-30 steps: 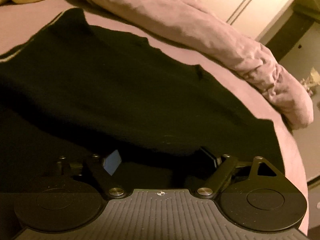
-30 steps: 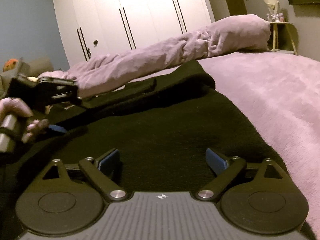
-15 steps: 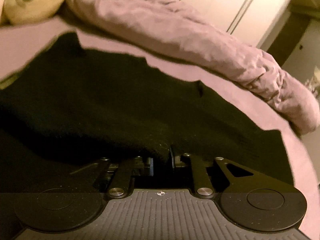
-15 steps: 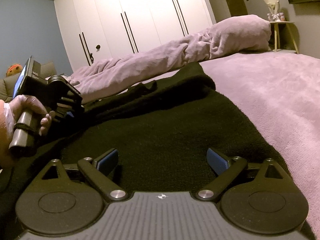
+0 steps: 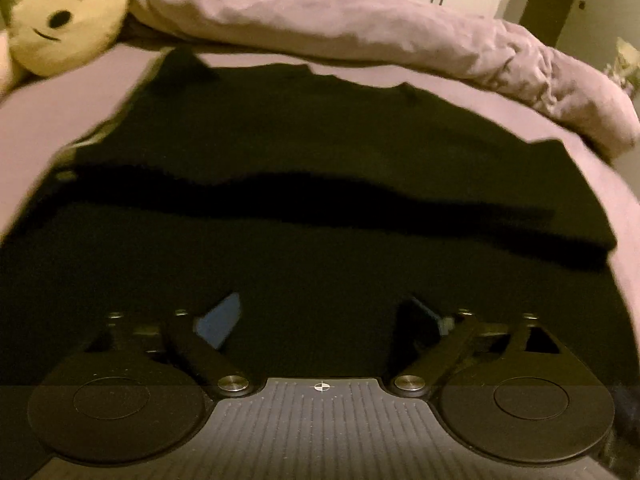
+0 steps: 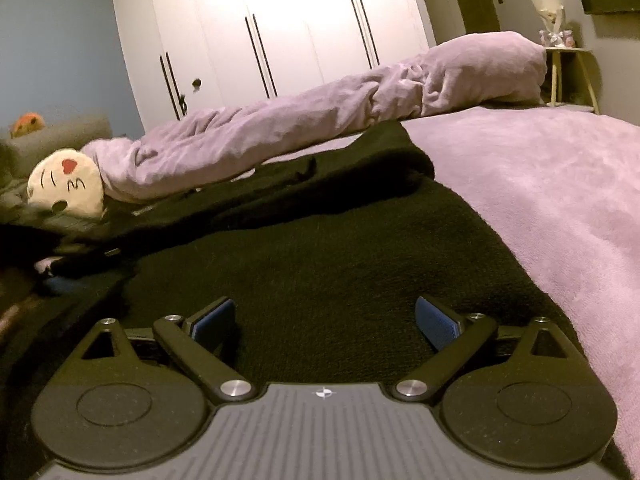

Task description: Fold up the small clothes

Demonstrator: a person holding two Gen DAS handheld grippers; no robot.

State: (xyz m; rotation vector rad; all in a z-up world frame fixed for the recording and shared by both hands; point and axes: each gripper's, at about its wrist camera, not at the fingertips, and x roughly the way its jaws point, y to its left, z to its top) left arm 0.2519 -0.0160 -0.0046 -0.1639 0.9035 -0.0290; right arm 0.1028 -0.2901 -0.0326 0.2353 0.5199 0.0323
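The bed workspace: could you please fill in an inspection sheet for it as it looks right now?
Surface: bed with a lilac cover.
Job's things: black garment spread flat, a fold ridge across its middle.
Clutter: rolled lilac duvet along the far edge; cream plush toy at its end.
Grippers: left tool open over the garment, holding nothing; right tool open, holding nothing.
Cables: nothing seen.
Surroundings: white wardrobe, small side table.
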